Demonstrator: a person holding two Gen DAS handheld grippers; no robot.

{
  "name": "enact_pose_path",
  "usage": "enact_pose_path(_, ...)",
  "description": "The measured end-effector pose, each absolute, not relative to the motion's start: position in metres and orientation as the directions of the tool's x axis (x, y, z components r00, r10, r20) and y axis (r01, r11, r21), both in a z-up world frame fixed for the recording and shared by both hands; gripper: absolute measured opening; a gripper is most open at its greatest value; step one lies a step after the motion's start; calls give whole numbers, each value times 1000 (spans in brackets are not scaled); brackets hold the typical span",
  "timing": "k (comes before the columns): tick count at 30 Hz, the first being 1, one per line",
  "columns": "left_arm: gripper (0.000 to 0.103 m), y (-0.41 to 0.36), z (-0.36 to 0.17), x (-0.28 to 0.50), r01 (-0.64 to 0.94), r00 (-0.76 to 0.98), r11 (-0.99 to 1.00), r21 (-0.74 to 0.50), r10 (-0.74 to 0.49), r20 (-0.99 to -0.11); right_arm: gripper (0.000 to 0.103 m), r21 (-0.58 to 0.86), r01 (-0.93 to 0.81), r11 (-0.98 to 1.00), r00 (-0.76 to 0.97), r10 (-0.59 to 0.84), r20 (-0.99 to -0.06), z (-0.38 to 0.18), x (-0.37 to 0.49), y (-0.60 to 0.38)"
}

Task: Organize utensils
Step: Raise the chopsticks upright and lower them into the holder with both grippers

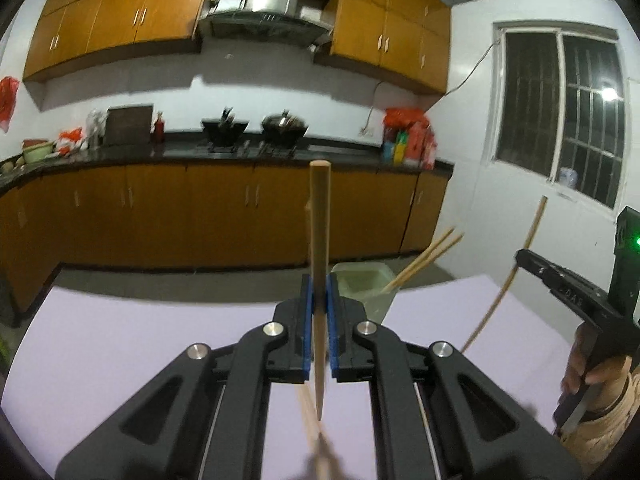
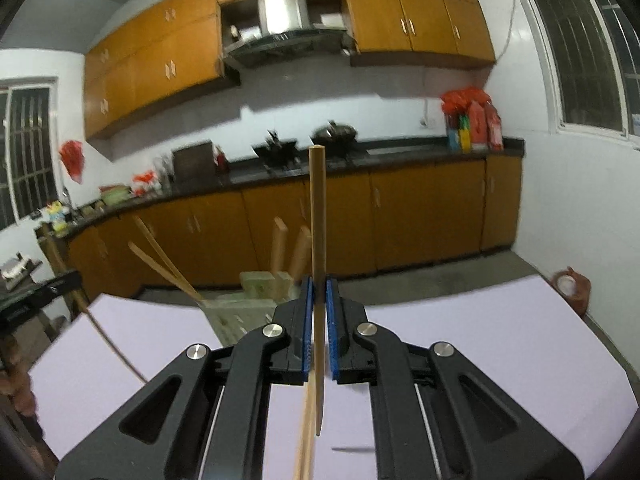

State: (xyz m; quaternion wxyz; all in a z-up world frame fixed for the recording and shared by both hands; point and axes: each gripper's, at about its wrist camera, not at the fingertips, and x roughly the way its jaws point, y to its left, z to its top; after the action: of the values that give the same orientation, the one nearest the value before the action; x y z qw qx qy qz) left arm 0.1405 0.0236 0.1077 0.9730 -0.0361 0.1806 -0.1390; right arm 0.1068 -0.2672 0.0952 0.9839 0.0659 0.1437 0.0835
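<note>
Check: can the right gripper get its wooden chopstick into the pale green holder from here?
Probably yes: the right gripper grips the wooden chopstick, and the pale green holder sits open-topped just ahead.

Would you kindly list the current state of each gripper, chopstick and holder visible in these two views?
left gripper: shut on an upright wooden chopstick.
right gripper: shut on its own wooden chopstick, upright too.
green utensil holder: standing on the lilac table, holding two chopsticks leaning left and two thicker wooden handles.
upper cabinets: doors closed.
</note>
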Motion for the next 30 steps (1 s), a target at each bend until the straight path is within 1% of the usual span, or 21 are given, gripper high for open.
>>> enact_pose_path(3, 8, 6, 134, 147, 268, 923, 956, -117, -289, -253, 7, 165, -178, 970, 962, 207, -180, 120, 108, -258)
enact_pose_path(7, 8, -13, 164, 166, 241, 958, 963, -124, -256, -130, 7, 193, -201, 960, 976, 214, -47, 144, 121, -247)
enact_pose_path(8, 8, -17, 170, 173, 230, 964, 965, -127, -244, -105, 7, 198, -203, 959, 977, 212, -22, 146, 127, -244)
enact_pose_path(11, 8, -25, 171, 193, 210, 973, 968, -140, -221, -68, 7, 202, -194, 960, 981, 196, 9, 140, 150, -238)
enact_pose_path(13, 8, -31, 166, 204, 187, 980, 974, -124, -194, -49, 7, 204, -189, 960, 981, 192, 8, 130, 165, -234)
enact_pose_path(17, 8, -37, 142, 227, 182, 975, 973, -142, -197, -104, 7, 214, -181, 960, 978, 199, -61, 108, 193, -230)
enact_pose_path(26, 8, -29, 96, 251, 193, 954, 963, -187, -229, -195, 9, 185, -181, 966, 960, 214, -180, 81, 203, -224)
enact_pose_path(28, 13, -26, 91, 249, 193, 951, 962, -192, -232, -206, 17, 184, -189, 965, 956, 224, -191, 83, 200, -225)
enact_pose_path(29, 20, -26, 92, 248, 193, 950, 962, -192, -232, -209, 32, 180, -190, 965, 958, 222, -182, 86, 196, -226)
enact_pose_path(30, 26, -23, 94, 246, 190, 951, 963, -191, -228, -207, 42, 173, -187, 967, 962, 216, -167, 90, 190, -227)
